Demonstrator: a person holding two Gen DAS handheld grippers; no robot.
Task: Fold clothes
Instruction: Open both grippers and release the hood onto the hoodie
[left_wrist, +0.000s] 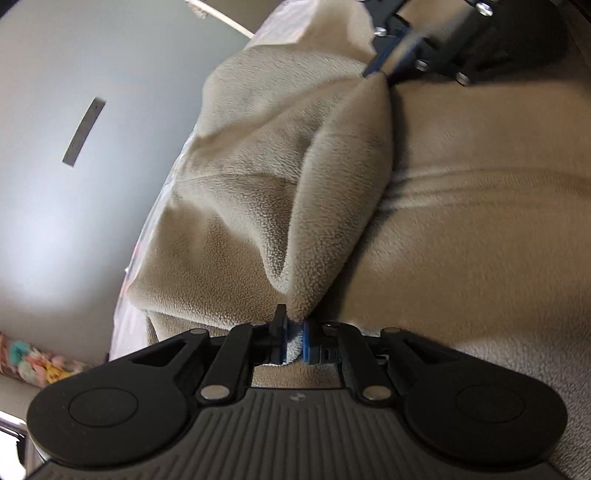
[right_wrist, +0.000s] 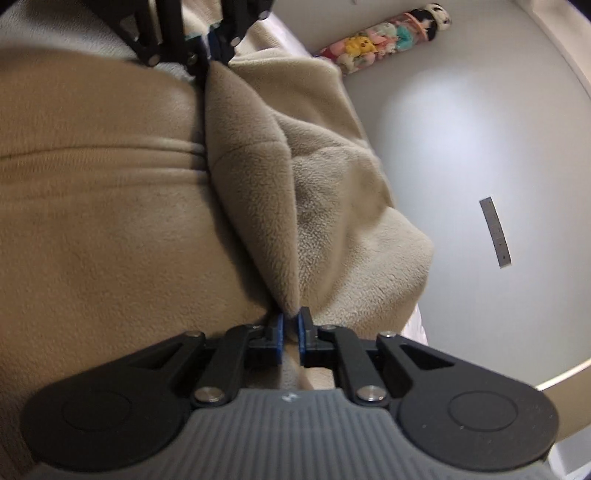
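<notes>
A beige fleece garment (left_wrist: 280, 192) fills both views, lifted into a taut fold between the two grippers. My left gripper (left_wrist: 294, 341) is shut on one end of the fold's edge. My right gripper (right_wrist: 290, 334) is shut on the other end; it shows at the top of the left wrist view (left_wrist: 380, 70). The left gripper shows at the top of the right wrist view (right_wrist: 207, 55). The garment (right_wrist: 266, 177) hangs down to one side of the fold, while a flat, smoother part (right_wrist: 92, 206) with a stitched seam lies on the other side.
A pale grey floor (left_wrist: 55, 192) lies beyond the garment, with a grey ruler-like strip (right_wrist: 495, 232) on it. A tube of small colourful plush toys (right_wrist: 384, 35) lies by the wall. A pink patterned sheet edge (left_wrist: 147, 236) shows under the garment.
</notes>
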